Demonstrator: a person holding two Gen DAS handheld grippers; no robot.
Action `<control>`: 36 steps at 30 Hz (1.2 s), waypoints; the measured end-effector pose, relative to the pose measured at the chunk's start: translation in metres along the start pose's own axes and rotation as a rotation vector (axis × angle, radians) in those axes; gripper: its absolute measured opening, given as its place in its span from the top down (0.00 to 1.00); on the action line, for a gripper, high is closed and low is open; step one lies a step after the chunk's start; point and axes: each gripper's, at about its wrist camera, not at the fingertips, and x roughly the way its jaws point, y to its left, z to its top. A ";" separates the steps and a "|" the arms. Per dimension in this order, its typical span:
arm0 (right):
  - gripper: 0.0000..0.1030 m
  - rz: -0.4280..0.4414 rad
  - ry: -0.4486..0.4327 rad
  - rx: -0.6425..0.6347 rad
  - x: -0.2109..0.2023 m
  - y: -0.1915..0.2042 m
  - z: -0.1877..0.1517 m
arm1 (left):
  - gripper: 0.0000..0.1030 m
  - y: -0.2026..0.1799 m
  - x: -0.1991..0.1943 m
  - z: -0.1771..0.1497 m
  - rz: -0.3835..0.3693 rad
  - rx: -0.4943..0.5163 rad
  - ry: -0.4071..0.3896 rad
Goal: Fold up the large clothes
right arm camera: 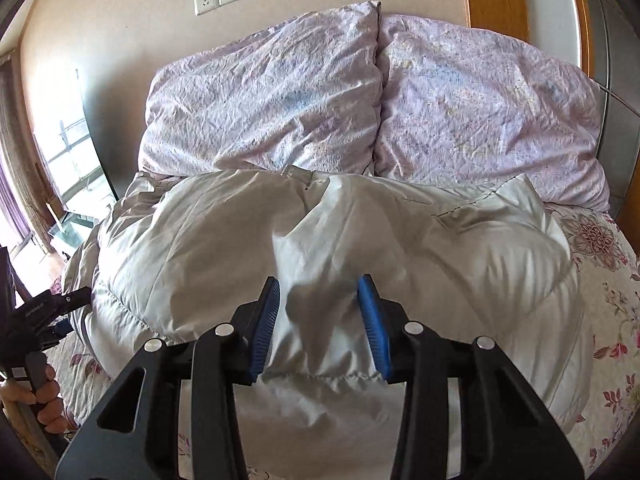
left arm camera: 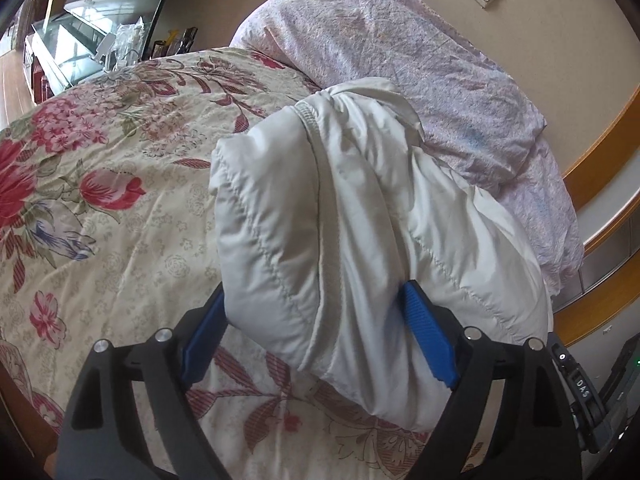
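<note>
**Padded white jacket bundled on the bed, both grippers at its near edge**

The white jacket (right arm camera: 320, 240) lies folded into a thick bundle on the flowered bedspread (left arm camera: 100, 200), just below the two lilac pillows (right arm camera: 272, 100). Its long axis runs across the bed, from one gripper to the other. The left gripper (left arm camera: 316, 336) stands wide open around one end of the bundle, pads beside the cloth. The right gripper (right arm camera: 320, 324) is partly open over the stitched hem, and I cannot tell whether its pads press. The right one looks nearer the bundle's middle.
</note>
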 end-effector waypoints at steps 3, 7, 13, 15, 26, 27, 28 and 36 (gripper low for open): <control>0.58 -0.002 0.040 0.009 0.012 -0.002 -0.003 | 0.16 0.005 0.004 0.002 -0.030 -0.037 0.021; 0.58 -0.007 0.055 0.001 0.017 0.000 -0.005 | 0.16 0.009 0.007 0.003 -0.057 -0.078 0.024; 0.57 -0.022 0.113 -0.022 0.038 0.005 -0.011 | 0.14 0.018 0.014 0.005 -0.113 -0.158 0.036; 0.57 -0.036 0.116 -0.033 0.040 0.009 -0.012 | 0.14 0.022 0.016 0.007 -0.135 -0.188 0.035; 0.56 -0.127 0.144 -0.163 0.055 0.032 -0.022 | 0.14 0.018 0.022 0.014 -0.161 -0.232 -0.001; 0.56 -0.136 0.148 -0.174 0.057 0.034 -0.024 | 0.14 0.019 0.022 0.014 -0.171 -0.243 -0.006; 0.56 -0.137 0.154 -0.171 0.059 0.034 -0.024 | 0.15 0.020 0.022 0.014 -0.180 -0.256 -0.011; 0.55 -0.096 0.188 -0.136 0.067 0.026 -0.025 | 0.39 0.034 0.020 0.018 -0.249 -0.312 -0.015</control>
